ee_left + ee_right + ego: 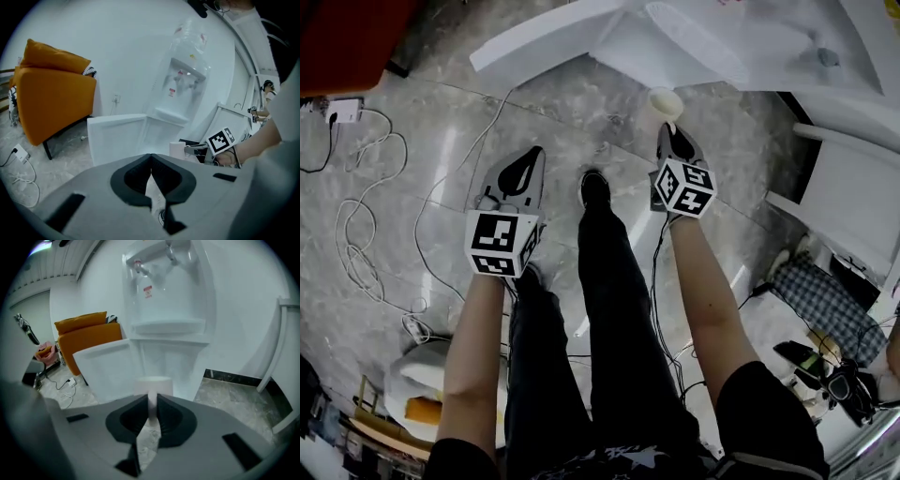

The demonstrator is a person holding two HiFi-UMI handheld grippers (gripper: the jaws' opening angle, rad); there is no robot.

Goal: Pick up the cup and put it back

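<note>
Cup [153,384] sits at the tips of the right tongs [153,401], which are nearly closed and pinch its near wall. It is upright, with its long axis vertical and its mouth up. In the head view the cup [664,100] hangs over the floor [572,122], straight ahead of the right tongs [672,129], and as far as that view shows, nothing is in it.

The left tongs [150,159] are closed tip to tip on nothing. In the head view they [532,155] are well apart from the cup, to its left and farther back, so the right hand is the one placed to set it down.

Beyond the cup stands a water dispenser [164,296]. Its ledge [168,327] lies ahead of the cup and higher, and I judge that the return turns on this gap: forward and up, with the cup kept level. Below the ledge a white door [105,366] stands open to the left; what the space behind it holds cannot be made out. The bottle [187,35] on top is clear, but its fill level cannot be read.
</note>
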